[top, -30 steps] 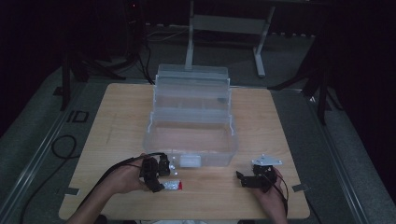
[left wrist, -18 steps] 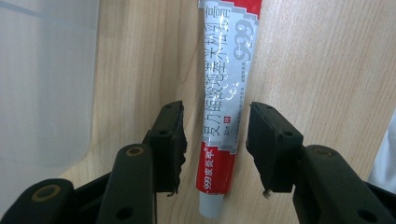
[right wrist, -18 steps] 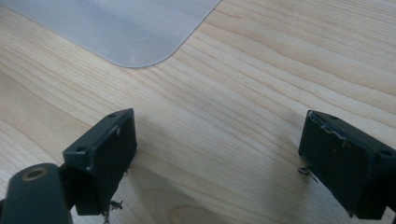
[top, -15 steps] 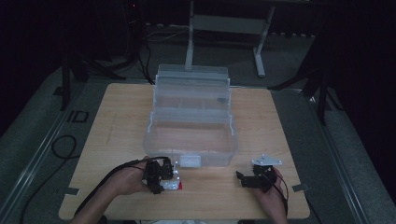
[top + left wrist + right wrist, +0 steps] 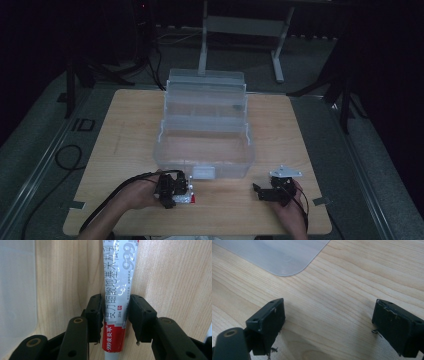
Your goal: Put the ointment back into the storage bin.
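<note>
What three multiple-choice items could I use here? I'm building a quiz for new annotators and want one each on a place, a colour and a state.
1. Where does the ointment tube lie?
A. Inside the clear box
B. On the wooden table beside the box
C. On the floor

2. What colour is the band at the tube's near end?
A. Red
B. Green
C. Blue

3. How does the right claw stand?
A. Shut on the tube
B. Shut on the box's edge
C. Open over bare wood

Answers:
1. B: the left gripper view shows the tube flat on the table, with the clear plastic box off to one side.
2. A: a red band with white print sits between the jaws of the left claw.
3. C: the right gripper view shows its jaws wide apart with only wood between them.
</note>
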The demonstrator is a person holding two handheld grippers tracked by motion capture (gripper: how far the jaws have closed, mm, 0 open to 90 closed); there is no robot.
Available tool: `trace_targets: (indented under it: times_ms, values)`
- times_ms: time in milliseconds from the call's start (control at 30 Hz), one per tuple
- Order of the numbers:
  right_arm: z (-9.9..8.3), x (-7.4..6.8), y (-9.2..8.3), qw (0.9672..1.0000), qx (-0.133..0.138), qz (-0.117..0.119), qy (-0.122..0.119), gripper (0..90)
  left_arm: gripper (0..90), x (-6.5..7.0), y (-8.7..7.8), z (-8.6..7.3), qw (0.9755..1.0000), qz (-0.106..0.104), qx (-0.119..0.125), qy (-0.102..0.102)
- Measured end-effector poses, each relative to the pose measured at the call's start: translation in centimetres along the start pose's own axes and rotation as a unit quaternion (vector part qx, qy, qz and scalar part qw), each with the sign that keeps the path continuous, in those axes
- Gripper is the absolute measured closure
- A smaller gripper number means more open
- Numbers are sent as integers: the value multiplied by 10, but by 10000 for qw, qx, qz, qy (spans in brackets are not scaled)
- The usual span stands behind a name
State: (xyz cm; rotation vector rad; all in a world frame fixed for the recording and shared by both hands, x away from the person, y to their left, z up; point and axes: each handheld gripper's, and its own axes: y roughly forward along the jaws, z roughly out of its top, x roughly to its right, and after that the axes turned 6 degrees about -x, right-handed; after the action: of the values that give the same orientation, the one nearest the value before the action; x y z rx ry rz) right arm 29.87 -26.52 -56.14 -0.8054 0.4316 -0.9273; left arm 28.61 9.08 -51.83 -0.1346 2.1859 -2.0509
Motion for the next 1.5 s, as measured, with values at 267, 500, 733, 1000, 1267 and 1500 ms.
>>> trace_targets:
  times_ms: [267,500,733,1000,1267,1500]
  values:
    - [0,0,0,10000,0,0,-1,111,650,-1,0,-1,10000,-82,-35,-37]
    - [0,0,0,10000,0,0,-2,111,701,-3,0,-2,9998,-182,-27,21]
    - [0,0,0,10000,-1,0,-1,111,706,-1,-1,-4,9997,-205,-29,100]
    - [0,0,0,10000,-1,0,0,111,706,-1,-12,-12,9997,-217,71,130]
    - [0,0,0,10000,-1,0,-1,111,706,-3,-20,-19,9996,-229,107,110]
    - [0,0,0,10000,-1,0,-1,111,705,-6,-31,-26,9997,-151,167,87]
